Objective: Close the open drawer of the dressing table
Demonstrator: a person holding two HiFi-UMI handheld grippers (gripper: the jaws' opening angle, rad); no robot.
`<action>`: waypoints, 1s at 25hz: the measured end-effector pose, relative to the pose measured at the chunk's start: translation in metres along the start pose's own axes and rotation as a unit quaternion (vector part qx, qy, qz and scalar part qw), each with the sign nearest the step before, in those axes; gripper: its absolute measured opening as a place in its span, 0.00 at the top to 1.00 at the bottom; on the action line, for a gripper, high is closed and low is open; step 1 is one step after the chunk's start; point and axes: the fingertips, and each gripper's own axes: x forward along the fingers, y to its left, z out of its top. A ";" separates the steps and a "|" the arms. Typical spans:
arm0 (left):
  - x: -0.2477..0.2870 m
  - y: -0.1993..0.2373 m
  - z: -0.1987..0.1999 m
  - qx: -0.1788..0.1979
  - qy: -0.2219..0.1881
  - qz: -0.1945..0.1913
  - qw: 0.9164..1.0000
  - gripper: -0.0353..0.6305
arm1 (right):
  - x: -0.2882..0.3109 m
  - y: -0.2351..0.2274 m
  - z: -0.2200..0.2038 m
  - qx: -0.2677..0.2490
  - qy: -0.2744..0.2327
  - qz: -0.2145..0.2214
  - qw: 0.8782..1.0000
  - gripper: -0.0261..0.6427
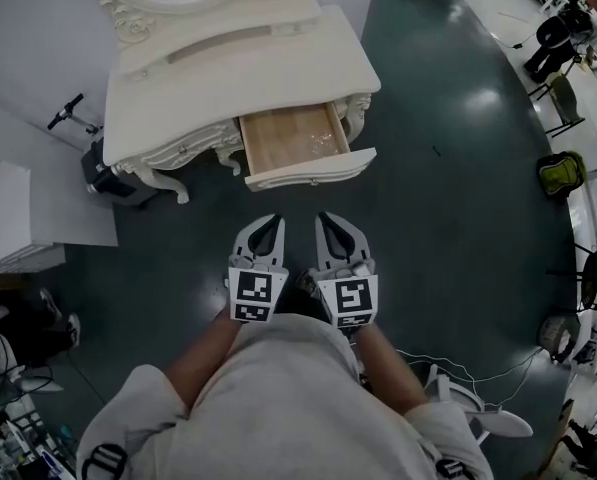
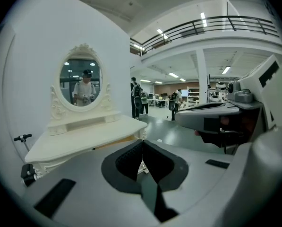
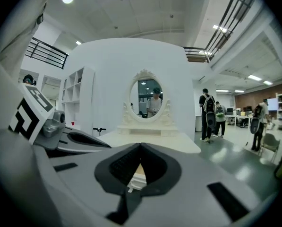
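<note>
Holding the left gripper (image 1: 271, 221) and the right gripper (image 1: 325, 219) side by side near my body, I have both pairs of jaws pressed together and empty, I think to push with firm blunt tips. Farther ahead the drawer (image 1: 294, 141) stands pulled out of the dressing table (image 1: 228, 78), its front facing the tips, not yet touched.

An open lab hall; mezzanine railing (image 2: 211, 25) overhead, desks (image 2: 158, 101) beyond, glossy grey floor (image 1: 458, 198).
</note>
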 end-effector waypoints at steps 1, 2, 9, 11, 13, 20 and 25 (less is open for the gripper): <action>0.002 0.000 0.000 0.001 0.003 0.002 1.000 0.94 | 0.001 -0.002 -0.003 0.003 0.004 0.000 1.000 0.94; 0.003 0.002 -0.001 0.002 0.005 0.005 1.000 0.94 | 0.003 -0.004 -0.007 0.006 0.008 0.001 1.000 0.94; 0.018 0.010 -0.022 -0.001 0.026 0.005 1.000 0.94 | 0.013 -0.008 -0.035 0.014 0.038 -0.001 0.999 0.94; 0.027 0.011 -0.028 -0.002 0.031 0.001 1.000 0.93 | 0.018 -0.012 -0.042 0.015 0.043 -0.002 0.999 0.94; 0.035 0.011 -0.032 -0.003 0.034 -0.002 0.999 0.93 | 0.022 -0.014 -0.049 0.019 0.049 -0.002 0.999 0.94; 0.050 0.024 -0.044 -0.008 0.052 -0.004 0.999 0.94 | 0.048 -0.017 -0.079 0.035 0.088 -0.003 0.995 0.94; 0.059 0.048 -0.052 -0.016 0.068 0.006 0.998 0.93 | 0.073 -0.020 -0.093 0.059 0.113 -0.003 0.992 0.94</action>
